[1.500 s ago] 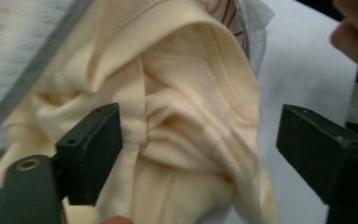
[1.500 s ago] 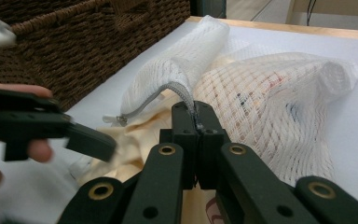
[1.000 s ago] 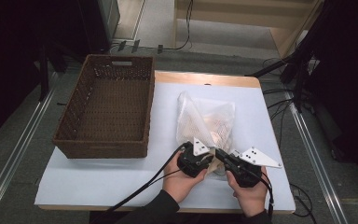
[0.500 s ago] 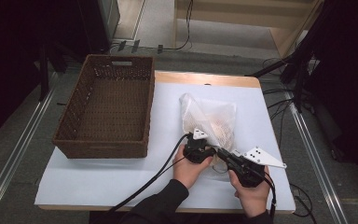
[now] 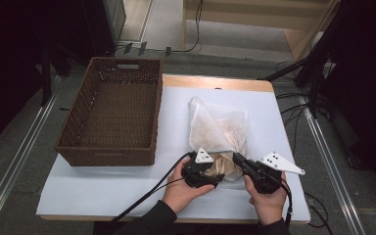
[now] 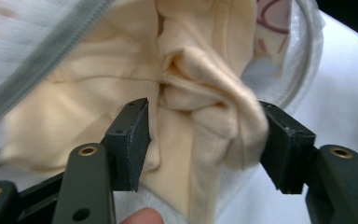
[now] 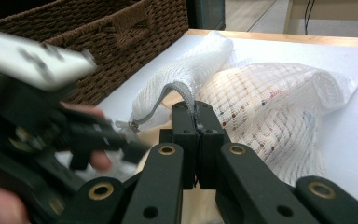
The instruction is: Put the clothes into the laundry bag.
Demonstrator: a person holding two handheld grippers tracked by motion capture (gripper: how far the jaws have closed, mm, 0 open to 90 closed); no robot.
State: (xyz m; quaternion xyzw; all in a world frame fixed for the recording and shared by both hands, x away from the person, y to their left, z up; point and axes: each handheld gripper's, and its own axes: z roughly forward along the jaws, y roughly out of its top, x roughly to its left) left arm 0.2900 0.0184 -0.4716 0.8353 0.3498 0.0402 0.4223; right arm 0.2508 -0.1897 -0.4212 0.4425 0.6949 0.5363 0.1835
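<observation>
A white mesh laundry bag (image 5: 220, 122) lies on the white table (image 5: 103, 188), its mouth toward the person. Cream cloth (image 5: 223, 165) spills out of that mouth. My right gripper (image 7: 196, 116) is shut on the bag's grey zipper edge (image 7: 163, 100) and holds it up. My left gripper (image 6: 205, 140) is at the mouth with a bunched fold of the cream cloth (image 6: 121, 79) between its jaws. Those jaws have just been opening and stand apart. In the high view the left gripper (image 5: 214, 170) and right gripper (image 5: 236, 158) sit close together at the bag's near end.
A brown wicker basket (image 5: 112, 112) stands on the left half of the table, beside the bag; its wall (image 7: 98, 28) rises behind the left hand. Cables trail from both grippers over the table's front edge. Metal rails run along the floor on both sides.
The left gripper's jaws have opened and the hand has sunk toward the bag's mouth. The bag's upper flap has been lifted and folded back. The right gripper has stayed put.
</observation>
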